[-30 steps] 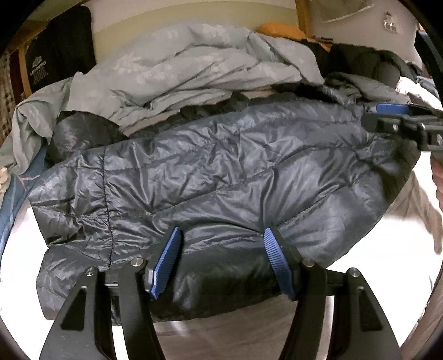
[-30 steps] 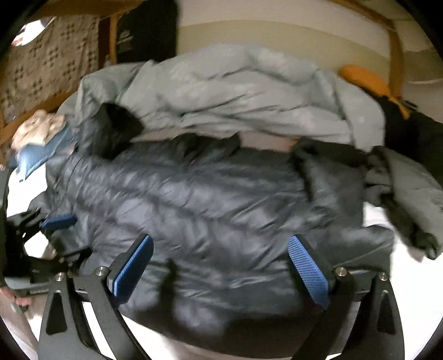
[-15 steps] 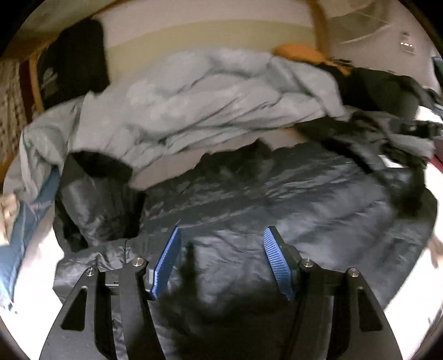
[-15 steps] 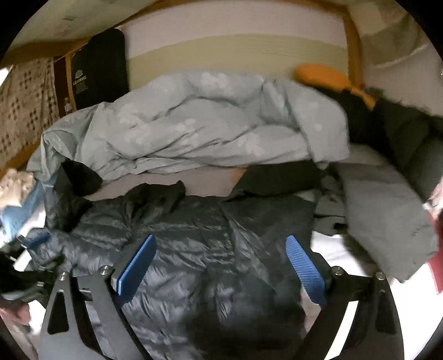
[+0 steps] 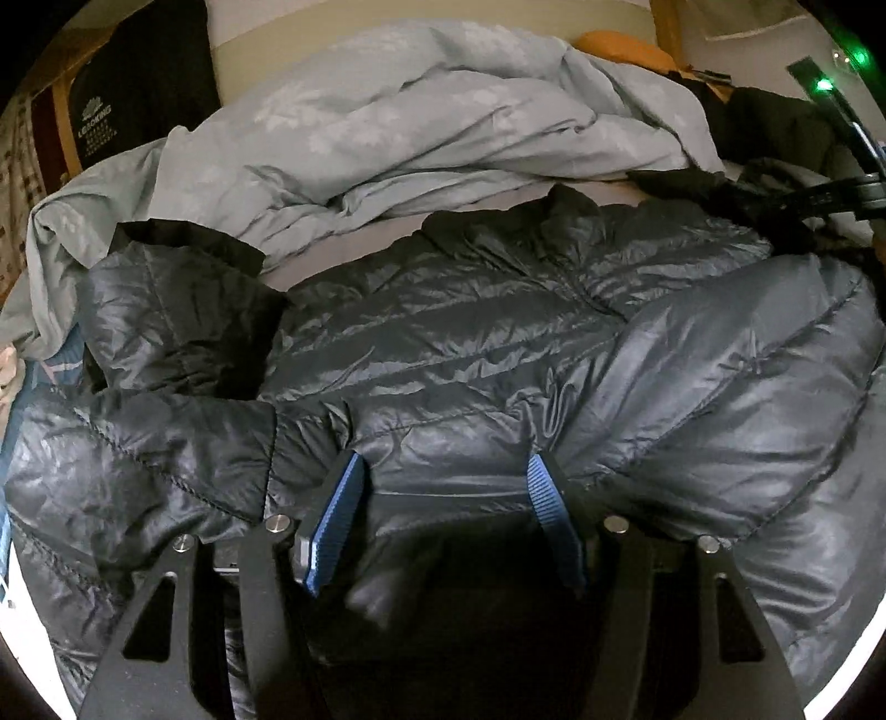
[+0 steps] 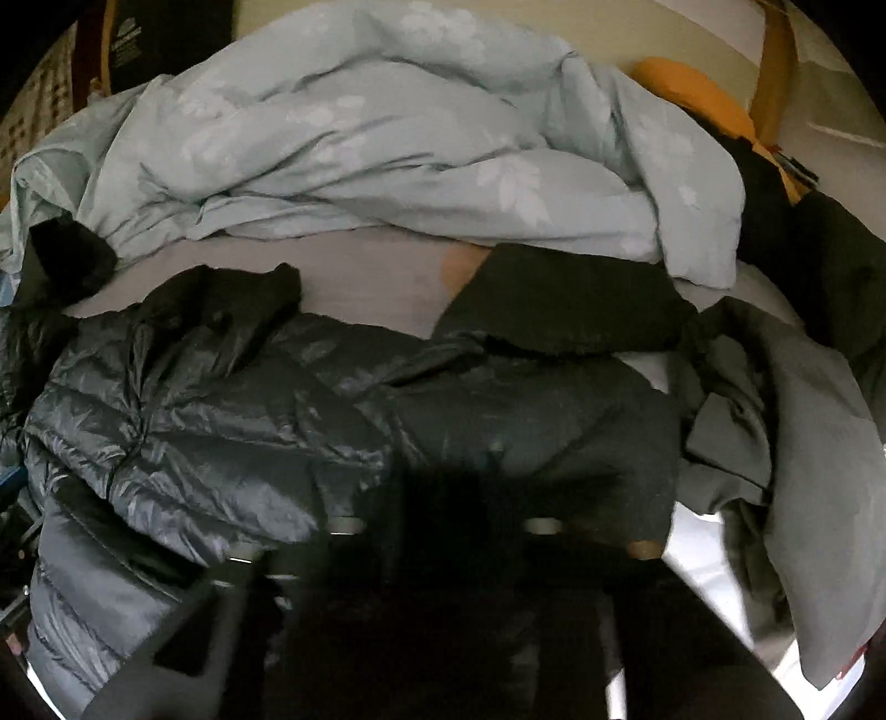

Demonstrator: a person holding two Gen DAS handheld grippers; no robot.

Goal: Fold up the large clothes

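spreading across the bed (image 5: 343,260) is the dark grey shiny quilted puffer jacket (image 5: 498,354), lying flat on the pale sheet, and that's the garment in play here. going from the left of the left wrist view: a black hanging bag with white lettering (image 5: 111,105) against the wooden frame, then the jacket's sleeve with its black cuff (image 5: 183,288) bent back over the body. behind it, the crumpled pale blue-grey duvet with a leaf print (image 5: 415,122) piled along the wall. in the foreground the left claw (image 5: 446,498) stands parted, blue ribbed pads (image 5: 338,515) either side of a ridge of jacket fabric near the hem; whether the pads are pressing on it, i cannot tell. further right, an orange cushion (image 5: 626,47) peeks up behind the duvet, and at the far right edge a dark bar of the other tool reaches in over the jacket's shoulder.

over to the right wrist view: the jacket's collar (image 6: 238,293) on the left, its body running under the camera. the right claw (image 6: 443,531) has just snapped closed, and it's clenched now; its tips are lost in dark blur over the jacket's edge, so whether fabric is caught between them i cannot tell. to the right, a matte grey garment (image 6: 803,443) lies heaped, touching the jacket's side.
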